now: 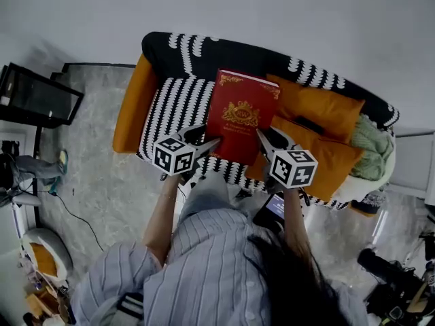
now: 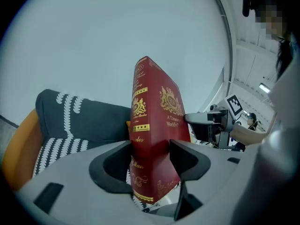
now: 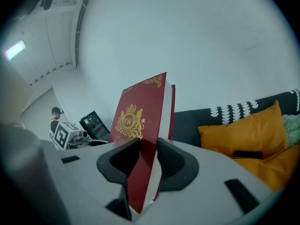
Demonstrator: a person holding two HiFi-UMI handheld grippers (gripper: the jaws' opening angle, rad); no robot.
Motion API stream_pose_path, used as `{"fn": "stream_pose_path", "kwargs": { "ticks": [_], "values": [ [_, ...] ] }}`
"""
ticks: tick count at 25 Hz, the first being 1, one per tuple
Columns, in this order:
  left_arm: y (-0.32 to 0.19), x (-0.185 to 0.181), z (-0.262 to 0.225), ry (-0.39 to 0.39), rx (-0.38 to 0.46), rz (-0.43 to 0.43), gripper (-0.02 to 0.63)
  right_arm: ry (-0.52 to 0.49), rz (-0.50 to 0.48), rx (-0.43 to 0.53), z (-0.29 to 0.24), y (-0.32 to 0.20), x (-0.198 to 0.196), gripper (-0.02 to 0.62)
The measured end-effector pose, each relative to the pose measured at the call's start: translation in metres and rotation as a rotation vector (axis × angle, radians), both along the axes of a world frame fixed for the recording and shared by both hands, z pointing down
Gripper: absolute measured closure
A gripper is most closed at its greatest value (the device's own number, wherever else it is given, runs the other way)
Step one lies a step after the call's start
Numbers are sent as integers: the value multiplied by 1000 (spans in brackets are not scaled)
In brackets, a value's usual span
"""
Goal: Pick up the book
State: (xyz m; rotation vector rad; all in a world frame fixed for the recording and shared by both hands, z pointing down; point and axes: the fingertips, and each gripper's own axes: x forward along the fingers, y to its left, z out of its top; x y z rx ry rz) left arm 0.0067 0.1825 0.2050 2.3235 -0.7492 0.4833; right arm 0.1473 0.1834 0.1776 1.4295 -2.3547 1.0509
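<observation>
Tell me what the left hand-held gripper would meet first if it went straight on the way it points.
The red book: the left hand-held gripper is clamped on it near the spine, so the book fills that line. Behind it probably comes the sofa's black backrest, though depth is unclear.

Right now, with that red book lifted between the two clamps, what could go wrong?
1. The left gripper and right gripper pinch the book only near its lower end, so its tall upper part might tip or slide out.
2. The right gripper holds the open page edge, not the spine, so the covers could splay if the grip eases.
3. If it falls, it would likely land on the sofa below.
</observation>
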Motion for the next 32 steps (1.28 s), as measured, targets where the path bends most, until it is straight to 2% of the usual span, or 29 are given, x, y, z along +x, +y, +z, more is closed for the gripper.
{"fn": "stream_pose_path", "kwargs": {
  "ticks": [8, 14, 24, 32],
  "values": [
    [53, 25, -22, -8, 66, -31, 341, -10, -17, 59, -18, 51, 26, 469],
    [93, 30, -27, 3, 74, -89, 341, -11, -69, 85, -24, 83, 30, 469],
    [133, 18, -33, -42, 73, -160, 341, -36, -139, 95, -26, 112, 18, 469],
    [162, -13, -29, -98, 49, -228, 341, -65, -206, 73, -15, 132, -15, 469]
  ]
}}
